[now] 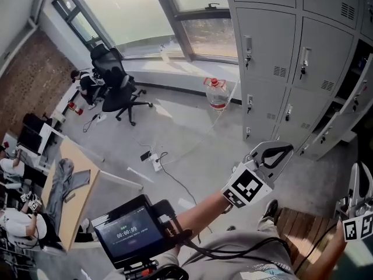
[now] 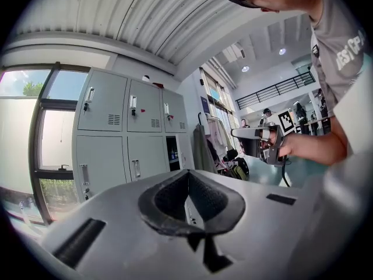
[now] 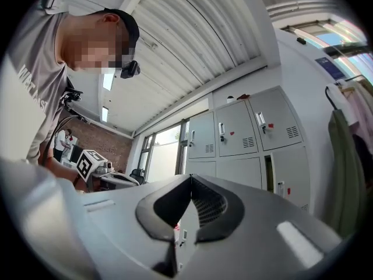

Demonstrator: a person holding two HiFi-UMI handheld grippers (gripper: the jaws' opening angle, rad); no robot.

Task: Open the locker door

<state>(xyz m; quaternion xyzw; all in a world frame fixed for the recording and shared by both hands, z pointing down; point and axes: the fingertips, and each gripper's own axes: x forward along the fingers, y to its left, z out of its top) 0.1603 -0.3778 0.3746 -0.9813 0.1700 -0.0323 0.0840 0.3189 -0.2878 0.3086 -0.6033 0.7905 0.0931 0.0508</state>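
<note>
The left gripper (image 2: 187, 174) is holding its jaws pressed together, the dark pads meeting at their tips with nothing caught between them. The right gripper (image 3: 190, 178) is doing the same, its jaws fully closed and empty. Both are hovering in the air and touching nothing, each carried on one of the person's arms, and the marker cube (image 1: 247, 186) on the left one is facing up toward the head camera. Ahead of them a bank of grey lockers (image 1: 274, 51) is standing against the wall, apart from both pairs of jaws. The locker door (image 1: 263, 107) nearest the left gripper belongs to the bottom row and is sitting shut, with its small handle (image 1: 249, 104) showing. Which door the task means cannot be told. In the left gripper view one compartment (image 2: 173, 153) of the lower row is showing a dark open interior. Near the foot of the lockers a clear water bottle (image 1: 217, 93) with a red cap is standing on the grey floor (image 1: 192, 139). Farther out a black office chair (image 1: 119, 86) is sitting near the window (image 1: 140, 10), and a white power strip (image 1: 156, 162) is lying on the floor with its cable trailing. A wooden counter (image 1: 73, 197) is running along the left side, and a small screen (image 1: 129, 231) is glowing on the person's left forearm.
</note>
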